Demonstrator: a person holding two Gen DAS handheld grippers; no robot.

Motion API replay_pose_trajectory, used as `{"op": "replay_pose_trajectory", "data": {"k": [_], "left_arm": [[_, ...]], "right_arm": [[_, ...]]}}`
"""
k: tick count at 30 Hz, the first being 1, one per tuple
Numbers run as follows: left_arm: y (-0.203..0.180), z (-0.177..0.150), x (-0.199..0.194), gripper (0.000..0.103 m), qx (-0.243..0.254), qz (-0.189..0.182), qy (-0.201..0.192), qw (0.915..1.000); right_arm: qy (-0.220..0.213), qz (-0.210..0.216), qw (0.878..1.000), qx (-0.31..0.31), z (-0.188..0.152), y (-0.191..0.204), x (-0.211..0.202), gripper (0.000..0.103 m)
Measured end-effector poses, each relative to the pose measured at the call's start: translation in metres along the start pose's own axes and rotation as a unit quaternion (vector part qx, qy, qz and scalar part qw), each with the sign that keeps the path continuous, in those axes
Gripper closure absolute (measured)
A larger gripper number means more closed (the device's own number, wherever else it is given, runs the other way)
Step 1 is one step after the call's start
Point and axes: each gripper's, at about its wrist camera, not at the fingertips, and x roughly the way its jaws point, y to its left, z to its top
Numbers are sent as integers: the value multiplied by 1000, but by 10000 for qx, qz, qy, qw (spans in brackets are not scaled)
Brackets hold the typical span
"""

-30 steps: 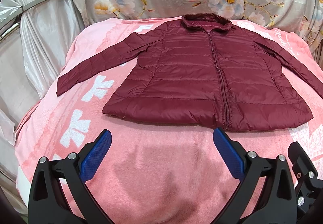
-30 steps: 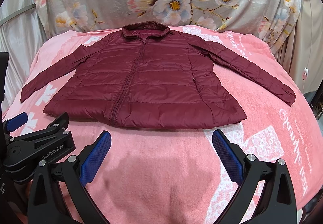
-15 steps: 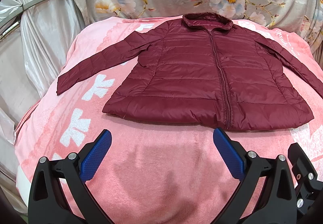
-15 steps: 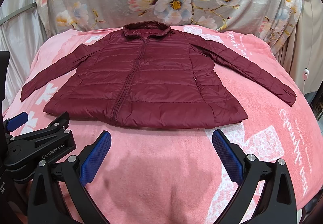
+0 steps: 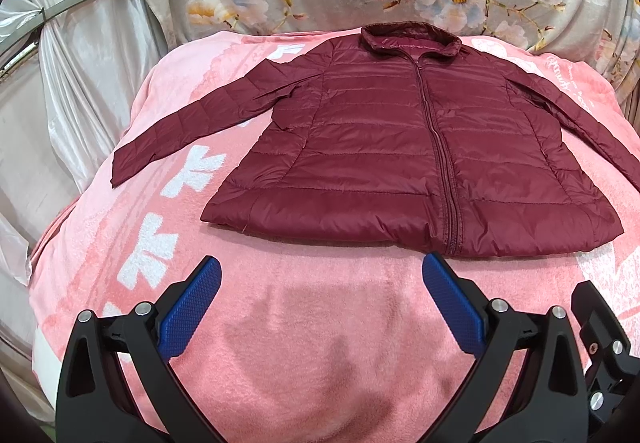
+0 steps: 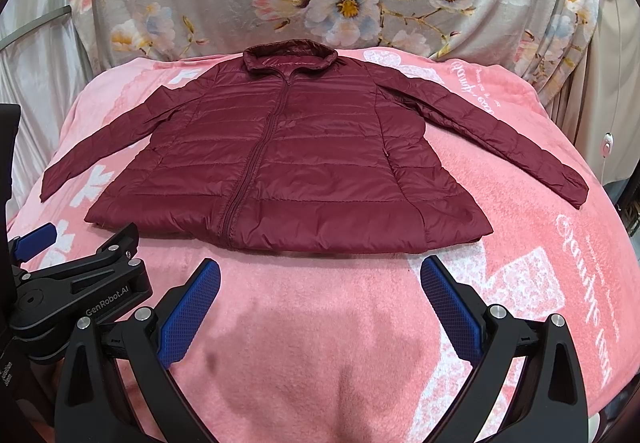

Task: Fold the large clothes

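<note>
1. Since the earlier frame almost nothing has moved; both views have shifted only slightly.
2. The maroon quilted zip-up puffer jacket [image 5: 404, 159] lies flat, front up, sleeves spread, on the pink plush blanket [image 5: 320, 323].
3. The left gripper [image 5: 320, 305] and right gripper [image 6: 320, 305] hover spread wide, empty, short of the hem.
4. Folding looks unstarted; the next move probably calls for pinching a sleeve.

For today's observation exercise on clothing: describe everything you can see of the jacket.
The jacket is dark maroon, shiny and quilted in horizontal bands, apparently a light padded fabric. It lies flat, front up, on the pink blanket, zipper closed, collar away from the cameras, hem nearest them. Both sleeves spread outward and slightly hemward. Only the blanket touches it; neither open hand-held gripper does.
</note>
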Motion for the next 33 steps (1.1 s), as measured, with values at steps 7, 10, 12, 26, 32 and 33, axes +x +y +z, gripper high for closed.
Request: {"op": "replay_pose_trajectory", "data": {"k": [7, 10, 12, 26, 32, 33], "left_arm": [[3, -6, 7, 5, -9, 7, 65, 10000], [4, 2, 11, 5, -79, -34, 135, 9999], [11, 8, 16, 5, -193, -165, 209, 9995], [63, 52, 80, 5, -1021, -103, 498, 9935], [69, 68, 109, 5, -1155, -45, 645, 9912], [69, 70, 113, 5, -1167, -17, 652, 9910]], "right_arm": [[69, 83, 9999, 57, -1, -2, 5, 5], [199, 330, 9985, 388, 5, -24, 18, 5], [268, 375, 9953, 848, 14, -55, 31, 5], [-215, -496, 8801, 4716, 18, -352, 125, 5], [-300, -728, 8466, 5264, 15, -395, 171, 12], [-367, -762, 8427, 5316, 14, -396, 173, 18]]}}
